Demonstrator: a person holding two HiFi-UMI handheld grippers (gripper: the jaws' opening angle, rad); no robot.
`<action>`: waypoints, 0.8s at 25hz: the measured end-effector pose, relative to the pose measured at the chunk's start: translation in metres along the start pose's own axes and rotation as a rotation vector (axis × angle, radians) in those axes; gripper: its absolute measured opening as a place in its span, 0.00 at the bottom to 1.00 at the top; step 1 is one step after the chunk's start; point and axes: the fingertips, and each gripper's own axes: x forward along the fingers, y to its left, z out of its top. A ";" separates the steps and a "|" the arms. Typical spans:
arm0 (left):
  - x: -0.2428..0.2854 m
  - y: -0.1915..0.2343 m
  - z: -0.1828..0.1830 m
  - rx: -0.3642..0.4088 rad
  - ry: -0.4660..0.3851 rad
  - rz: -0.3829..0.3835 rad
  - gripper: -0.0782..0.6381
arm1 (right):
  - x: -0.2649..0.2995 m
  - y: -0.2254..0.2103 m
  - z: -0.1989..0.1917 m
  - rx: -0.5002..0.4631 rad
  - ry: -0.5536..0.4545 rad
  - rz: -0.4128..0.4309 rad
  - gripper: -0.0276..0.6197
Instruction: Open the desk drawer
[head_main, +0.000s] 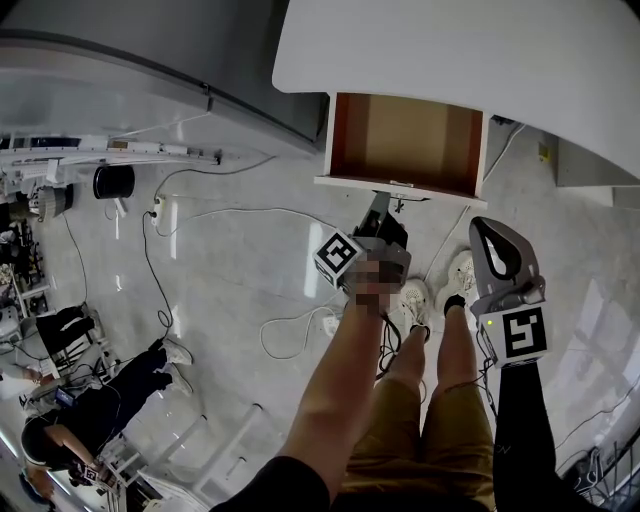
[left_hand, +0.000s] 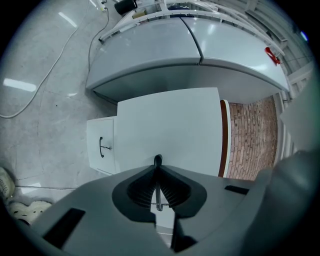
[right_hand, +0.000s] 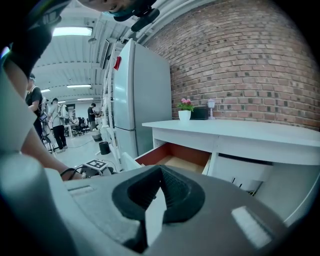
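The white desk (head_main: 450, 50) has one drawer (head_main: 405, 140) pulled out, its wooden inside bare. My left gripper (head_main: 383, 207) reaches to the white drawer front (head_main: 400, 186). In the left gripper view its jaws (left_hand: 158, 162) are shut on the thin metal drawer handle (left_hand: 158, 192), with the drawer front (left_hand: 170, 130) right behind. My right gripper (head_main: 484, 226) hangs to the right of the drawer, clear of it. Its jaws (right_hand: 161, 170) are shut with nothing in them, and the open drawer (right_hand: 175, 155) lies ahead of them.
A second drawer with a black handle (left_hand: 102, 146) sits beside the open one. A grey fridge (right_hand: 140, 100) stands left of the desk, and a flower pot (right_hand: 185, 114) stands on the desk. Cables (head_main: 200, 215) cross the floor. A person (head_main: 90, 400) sits at the lower left.
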 end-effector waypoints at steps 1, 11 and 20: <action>0.000 0.000 0.000 0.003 0.003 -0.001 0.15 | -0.001 -0.001 0.000 0.003 0.000 -0.007 0.04; 0.000 0.002 0.003 0.006 0.015 0.021 0.15 | -0.007 -0.004 -0.001 0.023 0.017 -0.034 0.04; -0.004 0.003 0.000 0.002 0.018 0.045 0.15 | 0.001 -0.009 0.004 0.021 0.001 -0.018 0.04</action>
